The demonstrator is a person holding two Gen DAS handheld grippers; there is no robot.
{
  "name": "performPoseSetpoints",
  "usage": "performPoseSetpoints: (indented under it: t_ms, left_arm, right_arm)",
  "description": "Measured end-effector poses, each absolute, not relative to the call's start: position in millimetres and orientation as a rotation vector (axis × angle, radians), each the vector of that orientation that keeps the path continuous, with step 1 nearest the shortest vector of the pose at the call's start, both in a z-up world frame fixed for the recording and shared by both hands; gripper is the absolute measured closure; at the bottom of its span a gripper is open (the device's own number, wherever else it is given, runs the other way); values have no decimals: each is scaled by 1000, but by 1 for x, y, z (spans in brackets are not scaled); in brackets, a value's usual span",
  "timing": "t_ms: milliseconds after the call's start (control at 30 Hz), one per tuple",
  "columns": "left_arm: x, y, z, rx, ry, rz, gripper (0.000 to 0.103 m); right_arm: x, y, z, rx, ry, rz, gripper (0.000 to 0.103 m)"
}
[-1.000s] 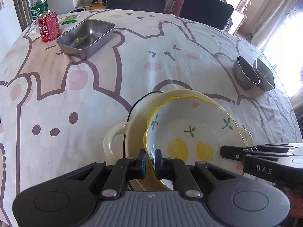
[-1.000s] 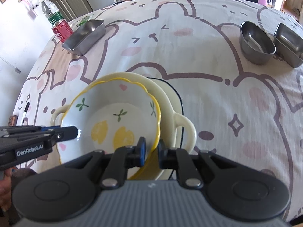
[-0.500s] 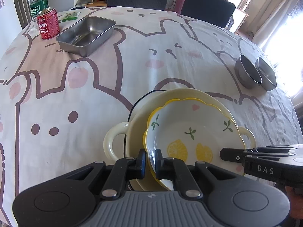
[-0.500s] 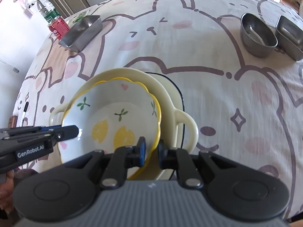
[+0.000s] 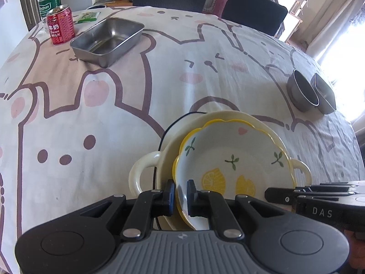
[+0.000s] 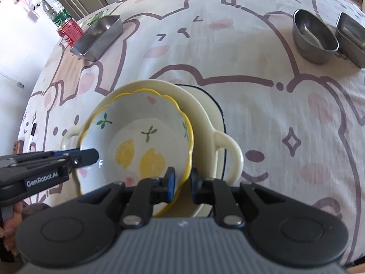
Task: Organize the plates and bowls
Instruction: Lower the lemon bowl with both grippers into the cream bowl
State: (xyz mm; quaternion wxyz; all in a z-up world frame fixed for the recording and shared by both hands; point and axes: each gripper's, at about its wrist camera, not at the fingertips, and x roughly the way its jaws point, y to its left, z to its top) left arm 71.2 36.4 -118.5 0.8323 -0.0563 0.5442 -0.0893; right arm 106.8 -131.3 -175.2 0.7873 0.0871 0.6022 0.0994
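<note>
Bear-print tablecloth (image 5: 114,105) carries a cream two-handled dish (image 5: 146,171). Your left gripper (image 5: 181,194) and right gripper (image 6: 182,183) both pinch the lemon-print bowl (image 5: 230,159) rim.

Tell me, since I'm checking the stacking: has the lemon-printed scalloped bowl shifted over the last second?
No. The lemon-printed scalloped bowl sits in the same place over the cream two-handled dish as before.

The lemon bowl (image 5: 230,159), white with a wavy yellow rim and green sprigs, sits tilted in the cream two-handled dish (image 5: 146,171). The round steel bowl (image 5: 301,93) stands at 2 o'clock, touching a steel container (image 5: 325,96); the steel tray (image 5: 107,41) lies at 11 o'clock.
</note>
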Motion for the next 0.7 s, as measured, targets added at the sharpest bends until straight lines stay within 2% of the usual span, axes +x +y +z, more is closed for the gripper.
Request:
performPoseSetpoints:
  t_ms: [533,700]
  left_arm:
    - [70,38,-118,-115,1147,-210,93]
    - [69,37,-118,-110,1147,-224,88]
  right_arm:
    - [108,-136,-176,255,1322,214,86]
    - [110,-135,-176,258,1325,203,84]
